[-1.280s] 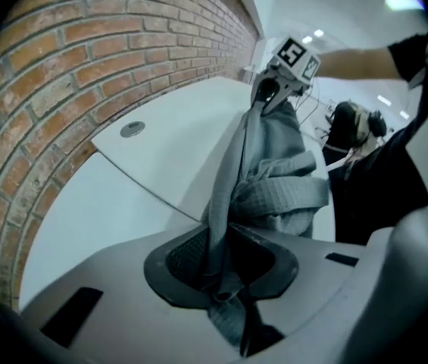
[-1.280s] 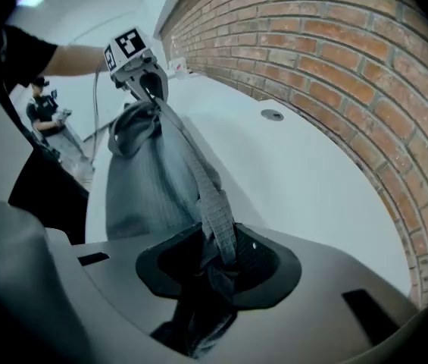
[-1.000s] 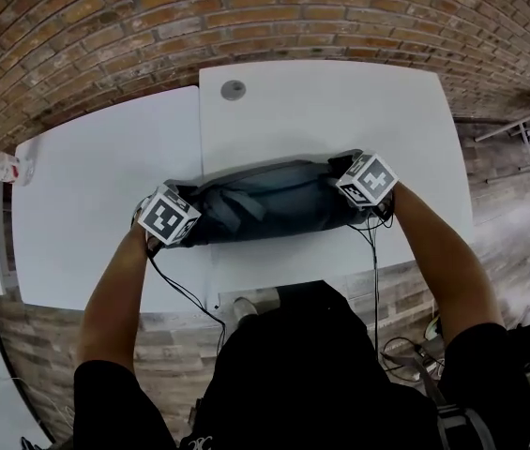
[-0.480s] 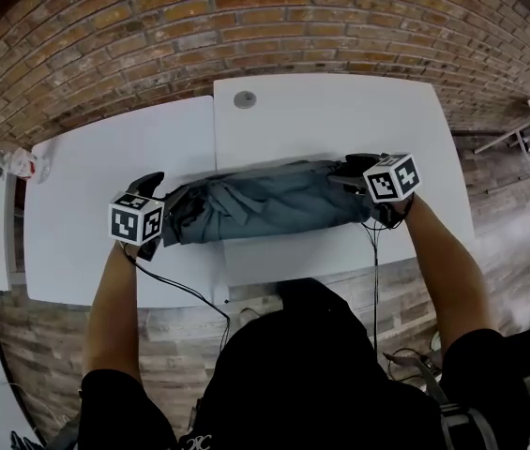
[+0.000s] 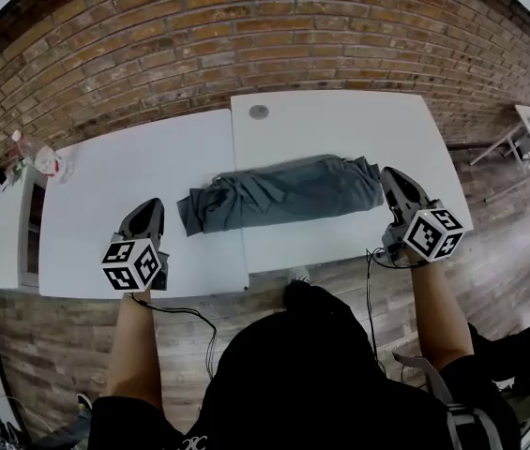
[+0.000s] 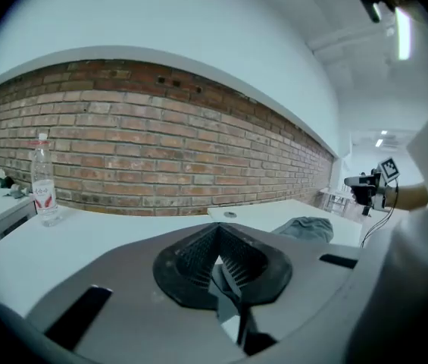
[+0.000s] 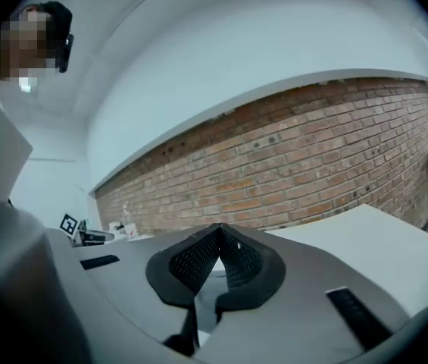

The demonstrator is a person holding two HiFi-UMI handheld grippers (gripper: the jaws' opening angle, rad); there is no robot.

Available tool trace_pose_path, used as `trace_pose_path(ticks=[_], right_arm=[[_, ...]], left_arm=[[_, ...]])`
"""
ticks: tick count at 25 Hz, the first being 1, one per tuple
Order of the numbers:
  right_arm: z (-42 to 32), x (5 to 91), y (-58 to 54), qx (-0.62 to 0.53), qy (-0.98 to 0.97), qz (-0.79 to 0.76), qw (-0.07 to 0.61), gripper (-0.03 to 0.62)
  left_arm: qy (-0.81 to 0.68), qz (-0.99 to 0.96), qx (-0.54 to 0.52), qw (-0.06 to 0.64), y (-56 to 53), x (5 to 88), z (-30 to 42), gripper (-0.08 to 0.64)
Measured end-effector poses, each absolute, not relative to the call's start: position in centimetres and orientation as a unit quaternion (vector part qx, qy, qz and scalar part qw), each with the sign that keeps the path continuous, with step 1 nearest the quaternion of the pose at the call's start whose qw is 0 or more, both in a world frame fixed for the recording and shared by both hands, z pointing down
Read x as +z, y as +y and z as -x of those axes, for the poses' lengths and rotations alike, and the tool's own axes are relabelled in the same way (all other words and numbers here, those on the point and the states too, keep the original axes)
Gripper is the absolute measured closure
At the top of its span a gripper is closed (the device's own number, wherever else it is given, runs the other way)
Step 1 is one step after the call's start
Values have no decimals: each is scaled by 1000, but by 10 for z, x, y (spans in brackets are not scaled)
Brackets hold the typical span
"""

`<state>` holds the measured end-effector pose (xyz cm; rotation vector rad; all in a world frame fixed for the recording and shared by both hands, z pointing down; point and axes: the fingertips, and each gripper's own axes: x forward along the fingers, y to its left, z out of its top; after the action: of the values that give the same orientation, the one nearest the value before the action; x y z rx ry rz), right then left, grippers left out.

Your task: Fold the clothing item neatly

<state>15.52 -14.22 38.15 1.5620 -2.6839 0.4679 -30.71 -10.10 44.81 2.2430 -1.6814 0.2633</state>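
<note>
Dark grey-blue cloth garment [image 5: 283, 193] lies bundled lengthwise mid white tabletop [image 5: 340, 125]. Left tool [image 5: 149, 212] at its 9 o'clock and right tool [image 5: 394, 184] at 3 o'clock have released it; jaws together, empty. Further folds likely remain.

No word, brand or number can be read anywhere. The water bottle [image 6: 44, 179], standing well off to the left of the left gripper [image 5: 152, 206], wears a red label [image 6: 44, 196] whose print is too small to make out. The left marker cube [image 5: 133, 264] and the right marker cube [image 5: 433, 233] on the right gripper [image 5: 388, 174] carry only black-and-white square patterns, no letters or digits.
</note>
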Motion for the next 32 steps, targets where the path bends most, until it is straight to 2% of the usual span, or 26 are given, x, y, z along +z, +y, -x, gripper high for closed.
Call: trace_pose_path(ticks=[3,12,22,32], right_arm=[[-133,372,-98,142,-859,-492,-21,591],[-113,377,-11,117,-845,-522,1,591],[-159,386,50,126,-846,-518,13,591],[-194,413,157,105,-857,-503,46,591]], left_arm=[[-581,-794,70,162,-74,440,288,561],[-548,-817,82,159,-2,460,234,561],[-582,-799,67,133,64,455,206,561],[-598,-784,75,148,168,457,134,561]])
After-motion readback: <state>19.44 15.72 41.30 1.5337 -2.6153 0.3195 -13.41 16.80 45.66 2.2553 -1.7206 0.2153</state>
